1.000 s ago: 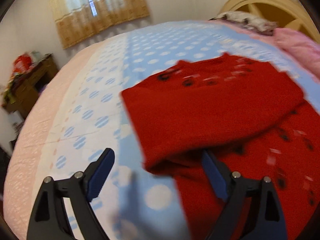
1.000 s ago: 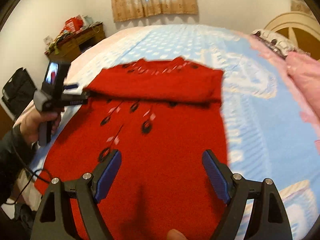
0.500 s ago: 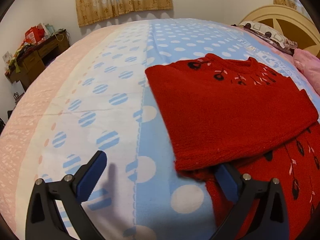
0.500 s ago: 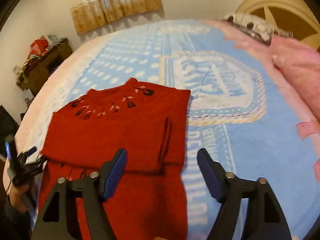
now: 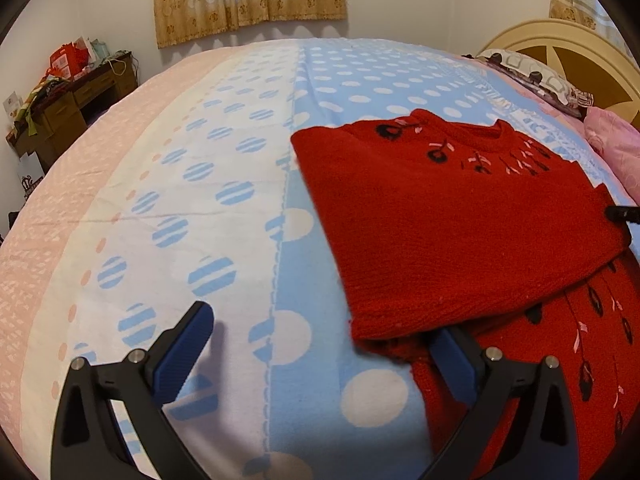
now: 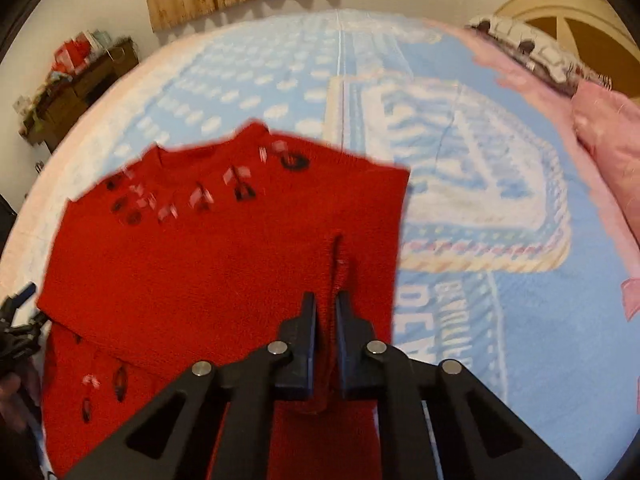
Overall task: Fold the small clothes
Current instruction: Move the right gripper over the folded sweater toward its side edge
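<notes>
Sweater collar pointing away (sleeve folded across), right jaws pinching it, left jaws wide apart.

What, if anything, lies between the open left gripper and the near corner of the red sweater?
Nothing visible does. The left gripper is open over bare blanket, and its right-hand finger already sits at the folded edge of the red sweater.
</notes>
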The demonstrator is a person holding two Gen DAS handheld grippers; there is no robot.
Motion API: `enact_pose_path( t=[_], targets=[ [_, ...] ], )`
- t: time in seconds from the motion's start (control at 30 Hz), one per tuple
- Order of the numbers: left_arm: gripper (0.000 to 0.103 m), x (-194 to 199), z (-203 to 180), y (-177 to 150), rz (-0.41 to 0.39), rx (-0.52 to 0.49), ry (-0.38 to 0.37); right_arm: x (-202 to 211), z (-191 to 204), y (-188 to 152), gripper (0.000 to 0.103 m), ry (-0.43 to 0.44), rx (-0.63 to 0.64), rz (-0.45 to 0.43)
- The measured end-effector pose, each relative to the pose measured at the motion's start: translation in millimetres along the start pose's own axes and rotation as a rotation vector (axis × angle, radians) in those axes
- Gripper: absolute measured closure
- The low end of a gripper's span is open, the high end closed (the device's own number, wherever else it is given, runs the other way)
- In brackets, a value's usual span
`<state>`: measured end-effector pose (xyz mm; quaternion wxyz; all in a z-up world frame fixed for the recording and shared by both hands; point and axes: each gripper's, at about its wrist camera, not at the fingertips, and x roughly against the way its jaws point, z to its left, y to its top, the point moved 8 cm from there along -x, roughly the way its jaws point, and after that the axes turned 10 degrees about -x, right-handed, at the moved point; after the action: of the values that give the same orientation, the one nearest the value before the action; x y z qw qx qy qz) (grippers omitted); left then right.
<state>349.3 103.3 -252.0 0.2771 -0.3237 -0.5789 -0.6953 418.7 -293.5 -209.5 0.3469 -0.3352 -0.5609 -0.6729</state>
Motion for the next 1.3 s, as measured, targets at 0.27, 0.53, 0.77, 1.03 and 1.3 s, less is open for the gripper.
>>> enact_pose_path(
  t=[0.27, 0.53, 0.77, 1.03, 1.3],
  targets=[
    [0.000, -0.9, 0.7, -1.2, 0.005, 0.007, -0.011, 21.3, -18.0, 28.6, 0.096, -0.055, -0.032, -0.095],
    [0.000, 2.1, 1.8, -0.8, -0.002, 0.009, -0.007, -31.2, -41.2, 2.3, 0.095, -0.079, -0.091, 0.033],
    [0.000, 49.7, 6.6, 3.3, -0.096, 0.016, -0.004, 14.0, -31.9, 6.2, 0.045, -0.028, -0.061, -0.052],
    [0.000, 34.6, 22.4, 36.0, -0.089, 0.061, 0.038, -0.1, 25.9, -8.3, 0.045, 0.078, 0.052, -0.020],
    [0.000, -7.1, 18.8, 11.5, 0.016, 0.057, 0.050, -15.2, 25.7, -24.4, 0.045, 0.015, 0.084, -0.014]
  ],
)
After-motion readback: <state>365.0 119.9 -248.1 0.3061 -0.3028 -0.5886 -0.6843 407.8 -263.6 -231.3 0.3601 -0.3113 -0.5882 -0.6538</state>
